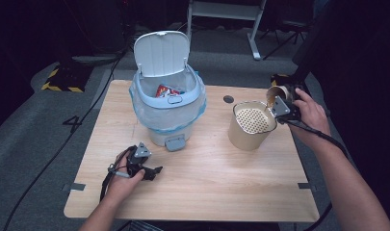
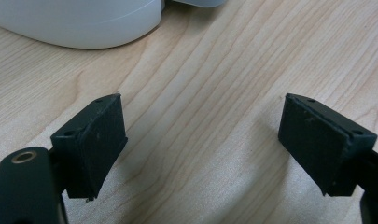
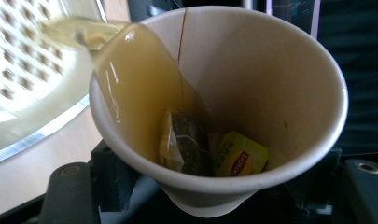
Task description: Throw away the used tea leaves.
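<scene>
A white paper cup is tipped over a tan bucket at the table's right, with my right gripper shut on it. In the right gripper view, pale tea runs from the cup onto the bucket's perforated strainer. A tea bag and its yellow tag lie inside the cup. My left gripper rests on the table at the front left, open. Nothing is between its pads.
A white pedal bin with a blue liner stands mid-table, its lid raised and a red packet inside. Its base lies just beyond my left gripper. A cable hole sits behind the bucket.
</scene>
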The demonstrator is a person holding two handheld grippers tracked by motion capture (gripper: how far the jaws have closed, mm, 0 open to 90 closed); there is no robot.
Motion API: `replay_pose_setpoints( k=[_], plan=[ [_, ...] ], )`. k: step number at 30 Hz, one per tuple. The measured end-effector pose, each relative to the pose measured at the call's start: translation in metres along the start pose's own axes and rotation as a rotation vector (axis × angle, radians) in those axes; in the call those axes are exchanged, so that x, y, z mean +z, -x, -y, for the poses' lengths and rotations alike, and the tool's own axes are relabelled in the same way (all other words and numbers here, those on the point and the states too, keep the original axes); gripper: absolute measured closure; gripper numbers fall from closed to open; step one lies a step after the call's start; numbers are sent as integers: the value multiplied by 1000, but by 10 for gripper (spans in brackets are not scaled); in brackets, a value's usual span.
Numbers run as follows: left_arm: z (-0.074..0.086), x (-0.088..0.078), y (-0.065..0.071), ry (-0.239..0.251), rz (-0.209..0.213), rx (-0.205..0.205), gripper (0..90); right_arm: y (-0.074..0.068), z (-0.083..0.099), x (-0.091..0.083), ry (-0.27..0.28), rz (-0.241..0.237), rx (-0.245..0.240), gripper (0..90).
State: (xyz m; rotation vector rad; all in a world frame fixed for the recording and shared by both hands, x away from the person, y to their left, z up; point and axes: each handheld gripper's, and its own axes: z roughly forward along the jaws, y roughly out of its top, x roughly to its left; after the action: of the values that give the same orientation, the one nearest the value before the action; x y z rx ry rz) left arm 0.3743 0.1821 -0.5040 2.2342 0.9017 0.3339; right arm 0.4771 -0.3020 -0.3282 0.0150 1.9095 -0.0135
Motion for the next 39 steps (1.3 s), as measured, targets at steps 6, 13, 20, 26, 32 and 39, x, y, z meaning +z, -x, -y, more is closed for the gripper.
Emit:
replay_pose_setpoints(
  k=[6, 13, 20, 26, 32, 39],
  plan=[
    [0, 0, 0, 0, 0, 0, 152, -9, -11, -1, -68, 179, -292, 301],
    [0, 0, 0, 0, 0, 0, 152, -22, -22, -3, -116, 334, -574, 300],
    [0, 0, 0, 0, 0, 0, 152, -30, -34, -5, -156, 458, -765, 299],
    [0, 0, 0, 0, 0, 0, 152, -26, -39, -10, -176, 512, -807, 299],
    [0, 0, 0, 0, 1, -1, 152, -24, -39, -12, -175, 508, -782, 297],
    [0, 0, 0, 0, 0, 0, 152, -18, -36, -9, -143, 413, -626, 294]
  ],
)
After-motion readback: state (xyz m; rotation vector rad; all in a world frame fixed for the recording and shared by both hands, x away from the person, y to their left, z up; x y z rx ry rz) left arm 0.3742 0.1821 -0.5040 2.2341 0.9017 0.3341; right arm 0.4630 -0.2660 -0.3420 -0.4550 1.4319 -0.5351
